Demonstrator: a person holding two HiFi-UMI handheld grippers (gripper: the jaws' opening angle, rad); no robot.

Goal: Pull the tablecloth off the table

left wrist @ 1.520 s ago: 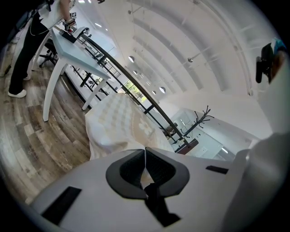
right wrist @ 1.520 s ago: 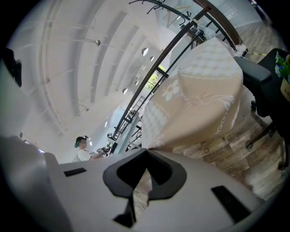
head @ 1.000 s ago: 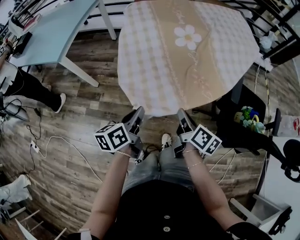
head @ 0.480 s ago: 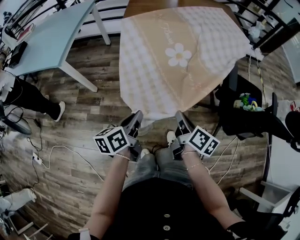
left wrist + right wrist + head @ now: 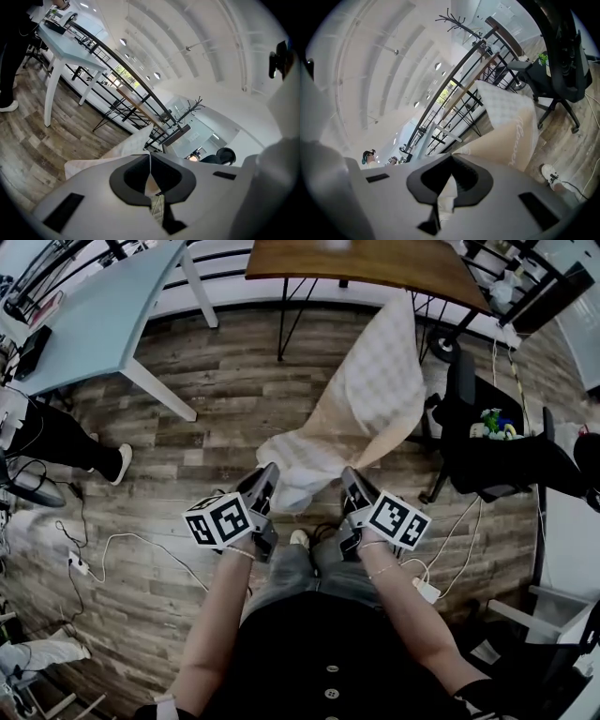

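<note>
**Tablecloth clear of the tabletop, held at both near corners**

Closest to the person, both arms reach forward over the knees. The left hand-held gripper [image 5: 266,482] and the right hand-held gripper [image 5: 348,484] sit side by side, low, above the plank floor [image 5: 216,418]. Each is clenched on cloth. The left gripper view shows its jaws together with a strip of fabric pinched between them, and the right gripper view shows the same bunched fold in its jaws.

From those two grips the tablecloth [image 5: 375,390] bunches into a pale heap just ahead of the jaws. It then rises as a long checked and beige sheet, slanting away toward the near right corner of the table [image 5: 356,261]. The tabletop shows bare brown wood across the whole part in view, with no cloth lying on it.

The far tip of the tablecloth reaches up beside the table's near edge. I cannot tell whether it touches that edge or hangs free in front of it.

As a judgement, the pull is all but finished. At most the last trailing end remains to be drawn clear and brought down.
</note>
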